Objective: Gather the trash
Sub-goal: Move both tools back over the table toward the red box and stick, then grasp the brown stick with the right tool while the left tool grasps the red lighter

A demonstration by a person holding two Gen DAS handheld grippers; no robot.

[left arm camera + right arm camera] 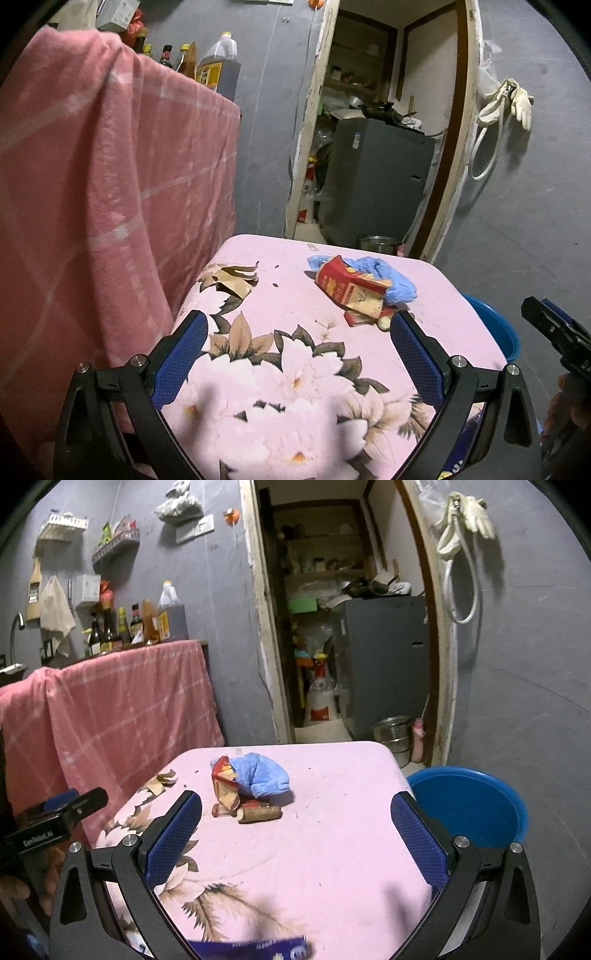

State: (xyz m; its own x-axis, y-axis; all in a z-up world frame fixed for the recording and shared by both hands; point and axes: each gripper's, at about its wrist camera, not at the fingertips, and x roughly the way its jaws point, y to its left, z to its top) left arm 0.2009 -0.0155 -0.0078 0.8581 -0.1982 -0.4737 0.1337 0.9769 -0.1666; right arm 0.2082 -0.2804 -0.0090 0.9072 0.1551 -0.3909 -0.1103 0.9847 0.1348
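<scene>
A crumpled red snack packet (351,286) (226,786) lies on the pink flowered tablecloth (295,369) (332,842), with a blue cloth (384,277) (262,775) bunched against it. A small brown roll (259,814) and a red scrap (360,317) sit by the packet. Torn brown paper (232,280) (162,781) lies at the table's left edge. My left gripper (299,341) hovers open over the cloth, short of the packet. My right gripper (295,821) is open too, nearer than the pile. A blue wrapper (251,947) shows at the bottom edge.
A blue plastic basin (469,808) (498,328) stands on the floor right of the table. A pink blanket (92,184) (122,705) drapes a counter on the left, with bottles (122,627) on top. Beyond is a doorway with a grey cabinet (388,657) and a metal pot (393,731).
</scene>
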